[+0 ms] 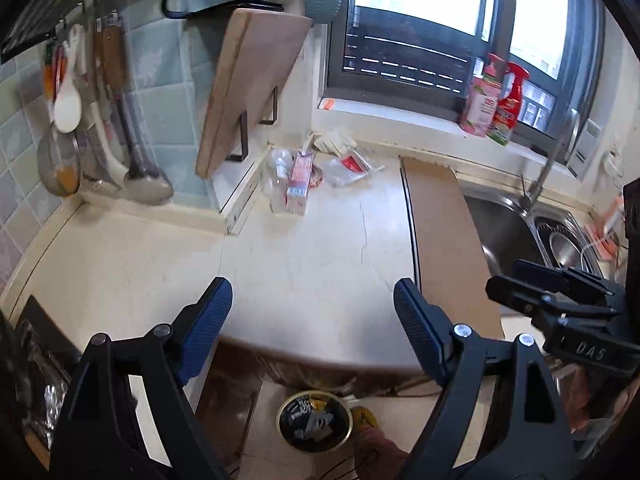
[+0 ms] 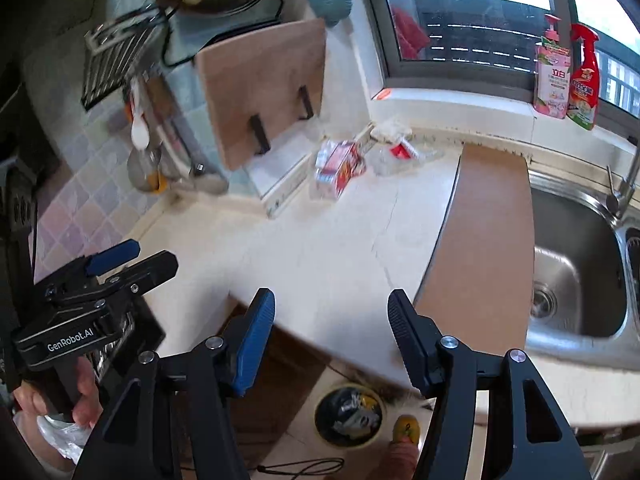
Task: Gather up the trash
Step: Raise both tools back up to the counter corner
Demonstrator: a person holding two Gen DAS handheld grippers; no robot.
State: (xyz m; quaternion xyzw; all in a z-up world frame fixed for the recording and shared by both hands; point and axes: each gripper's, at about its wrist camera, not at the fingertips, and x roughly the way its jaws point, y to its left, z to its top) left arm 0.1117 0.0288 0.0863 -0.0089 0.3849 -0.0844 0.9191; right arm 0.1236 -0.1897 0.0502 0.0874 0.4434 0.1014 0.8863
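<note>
While both claws hang high over the worktop (image 1: 304,264), nothing sits between their fingers. The sink (image 2: 576,264) lies at three o'clock. A wooden board (image 1: 248,92) leans at eleven o'clock. The trash bin (image 1: 316,420) stands on the floor at six o'clock, with rubbish inside. The trash pile (image 1: 296,180), a pink carton and clear wrappers, lies far off at twelve o'clock. The left claw (image 1: 312,328) is wide open and empty. The right claw (image 2: 332,336) is partly open and empty.
</note>
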